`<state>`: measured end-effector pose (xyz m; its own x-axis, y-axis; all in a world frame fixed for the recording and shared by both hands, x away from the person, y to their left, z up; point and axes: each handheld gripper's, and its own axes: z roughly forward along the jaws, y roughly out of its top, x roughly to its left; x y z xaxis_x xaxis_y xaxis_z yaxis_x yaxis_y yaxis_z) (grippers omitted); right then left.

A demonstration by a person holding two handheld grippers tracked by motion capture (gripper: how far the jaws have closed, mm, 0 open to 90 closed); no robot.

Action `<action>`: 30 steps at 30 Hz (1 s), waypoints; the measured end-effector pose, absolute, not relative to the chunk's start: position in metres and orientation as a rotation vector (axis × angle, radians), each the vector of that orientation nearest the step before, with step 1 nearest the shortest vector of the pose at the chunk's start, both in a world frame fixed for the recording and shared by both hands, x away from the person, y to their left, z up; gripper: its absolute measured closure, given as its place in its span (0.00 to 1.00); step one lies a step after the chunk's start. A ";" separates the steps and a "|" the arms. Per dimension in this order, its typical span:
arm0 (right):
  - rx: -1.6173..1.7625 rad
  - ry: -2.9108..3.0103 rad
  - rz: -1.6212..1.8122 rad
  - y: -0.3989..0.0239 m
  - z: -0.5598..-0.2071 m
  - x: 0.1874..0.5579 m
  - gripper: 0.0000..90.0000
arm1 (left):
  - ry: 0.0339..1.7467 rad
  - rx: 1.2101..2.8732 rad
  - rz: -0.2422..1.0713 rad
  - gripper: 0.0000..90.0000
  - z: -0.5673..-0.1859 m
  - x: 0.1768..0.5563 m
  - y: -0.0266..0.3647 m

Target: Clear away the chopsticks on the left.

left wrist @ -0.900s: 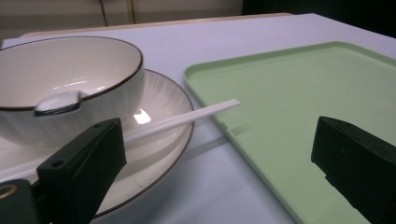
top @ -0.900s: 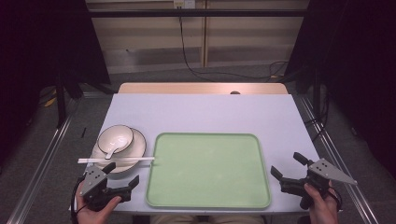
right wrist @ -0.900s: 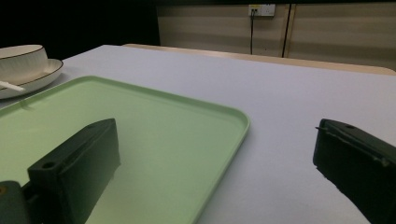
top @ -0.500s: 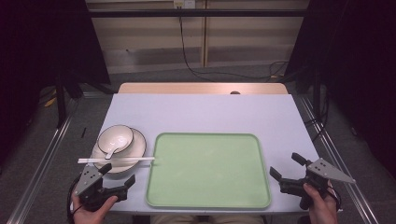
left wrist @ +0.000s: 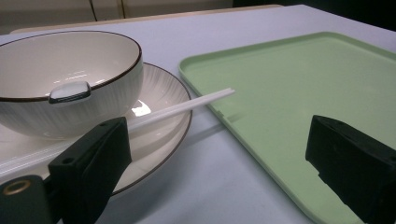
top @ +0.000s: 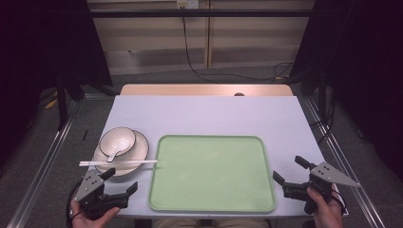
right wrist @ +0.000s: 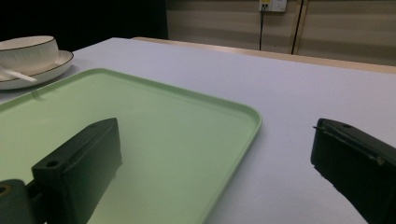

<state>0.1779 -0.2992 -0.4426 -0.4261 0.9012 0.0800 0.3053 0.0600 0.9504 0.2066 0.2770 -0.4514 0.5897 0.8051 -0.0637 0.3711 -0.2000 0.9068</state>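
On my table I count: one green tray [top: 212,173], one bowl [top: 117,141], one plate [top: 138,154], one spoon [top: 112,155], one pair of white chopsticks [top: 118,163], two grippers.

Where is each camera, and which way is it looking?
High view: above the person's side, looking forward and down at the table; the left gripper, right gripper and both hands show.
Left gripper view: rides the open left gripper, facing the bowl, plate and chopsticks.
Right gripper view: rides the open right gripper, facing the green tray.
All share the green tray.
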 end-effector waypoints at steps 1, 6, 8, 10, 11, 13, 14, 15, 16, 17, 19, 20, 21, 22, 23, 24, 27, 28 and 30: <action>1.204 1.782 1.383 -0.299 -0.442 0.178 0.02 | 0.971 1.817 0.513 0.08 -0.450 0.206 0.280; 1.196 1.789 1.389 -0.298 -0.442 0.179 0.02 | 1.000 1.862 0.463 0.09 -0.446 0.207 0.290; 1.191 1.788 1.388 -0.299 -0.443 0.179 0.02 | 1.019 1.857 0.458 0.13 -0.444 0.207 0.293; 1.191 1.788 1.390 -0.299 -0.443 0.179 0.02 | 1.022 1.889 0.456 0.14 -0.440 0.207 0.296; 1.193 1.787 1.389 -0.299 -0.443 0.179 0.02 | 1.031 1.871 0.445 0.14 -0.440 0.208 0.298; 1.192 1.787 1.389 -0.299 -0.443 0.179 0.02 | 1.034 1.864 0.443 0.12 -0.439 0.208 0.301; 1.196 1.795 1.386 -0.299 -0.443 0.179 0.02 | 1.021 1.875 0.427 0.14 -0.439 0.209 0.304; 1.196 1.795 1.386 -0.299 -0.443 0.179 0.02 | 1.021 1.882 0.427 0.14 -0.439 0.210 0.308; 1.196 1.794 1.377 -0.297 -0.443 0.179 0.02 | 1.009 1.901 0.406 0.14 -0.441 0.213 0.312; 1.196 1.794 1.377 -0.297 -0.443 0.179 0.02 | 1.009 1.901 0.406 0.16 -0.441 0.213 0.312; 1.196 1.796 1.379 -0.297 -0.443 0.180 0.02 | 0.996 1.928 0.448 0.17 -0.443 0.215 0.317; 1.194 1.801 1.379 -0.296 -0.443 0.180 0.02 | 0.999 1.929 0.445 0.18 -0.443 0.217 0.319; 1.190 1.803 1.388 -0.296 -0.443 0.180 0.02 | 0.994 1.929 0.468 0.21 -0.443 0.219 0.321; 1.193 1.805 1.389 -0.295 -0.443 0.180 0.02 | 0.995 1.941 0.485 0.24 -0.443 0.221 0.323; 1.194 1.806 1.392 -0.295 -0.443 0.180 0.02 | 0.997 1.938 0.483 0.23 -0.443 0.223 0.325; 1.194 1.806 1.393 -0.295 -0.443 0.180 0.02 | 0.981 1.935 0.473 0.23 -0.443 0.225 0.327; 1.188 1.805 1.388 -0.296 -0.443 0.180 0.02 | 0.980 1.936 0.477 0.25 -0.441 0.232 0.332; 1.193 1.802 1.391 -0.296 -0.443 0.180 0.02 | 0.983 1.941 0.484 0.26 -0.441 0.234 0.332; 1.192 1.804 1.388 -0.296 -0.443 0.180 0.02 | 0.969 1.963 0.488 0.32 -0.440 0.238 0.333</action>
